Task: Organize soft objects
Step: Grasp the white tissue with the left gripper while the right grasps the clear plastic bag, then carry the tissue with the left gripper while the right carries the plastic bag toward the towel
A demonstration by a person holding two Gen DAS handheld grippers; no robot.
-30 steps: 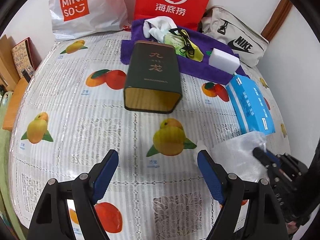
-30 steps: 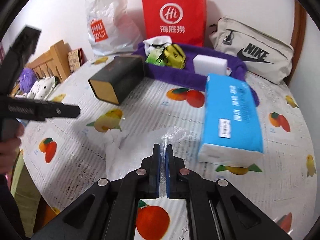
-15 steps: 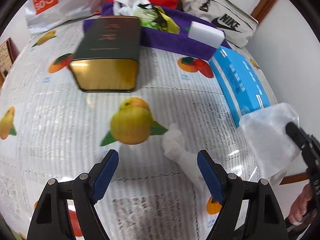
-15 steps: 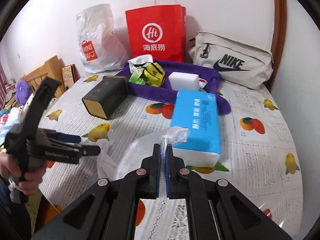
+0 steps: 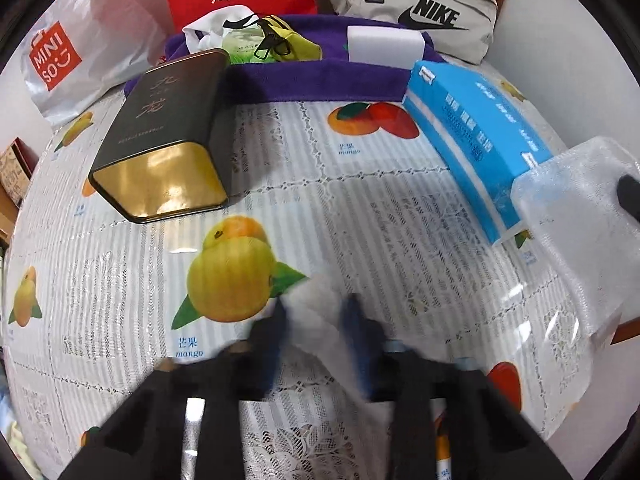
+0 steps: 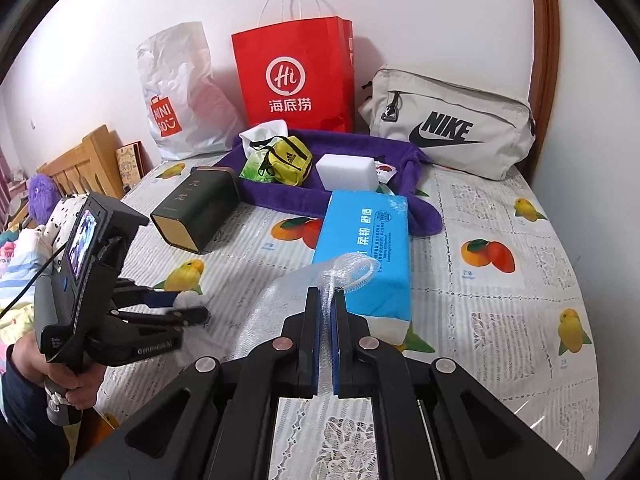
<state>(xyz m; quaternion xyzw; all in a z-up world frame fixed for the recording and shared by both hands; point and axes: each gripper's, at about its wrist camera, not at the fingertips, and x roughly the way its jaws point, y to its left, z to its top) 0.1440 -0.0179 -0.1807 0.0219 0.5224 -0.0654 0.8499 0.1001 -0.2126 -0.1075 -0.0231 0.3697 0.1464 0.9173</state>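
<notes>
Right gripper (image 6: 328,300) is clamped tight on the bubble-wrap bag (image 6: 288,292), lifted by the tabletop's (image 6: 500,320) near edge; left gripper (image 5: 314,316) jaws, just narrowing, pinch its white tail.

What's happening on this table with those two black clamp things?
A person is tidying soft items with a handheld gripper in each hand. The right gripper has its jaws shut on one end of a clear bubble-wrap bag, lifted beside the blue tissue pack. The left gripper has just been closing its jaws on the bag's white crumpled other end, low on the fruit-print tablecloth.
</notes>
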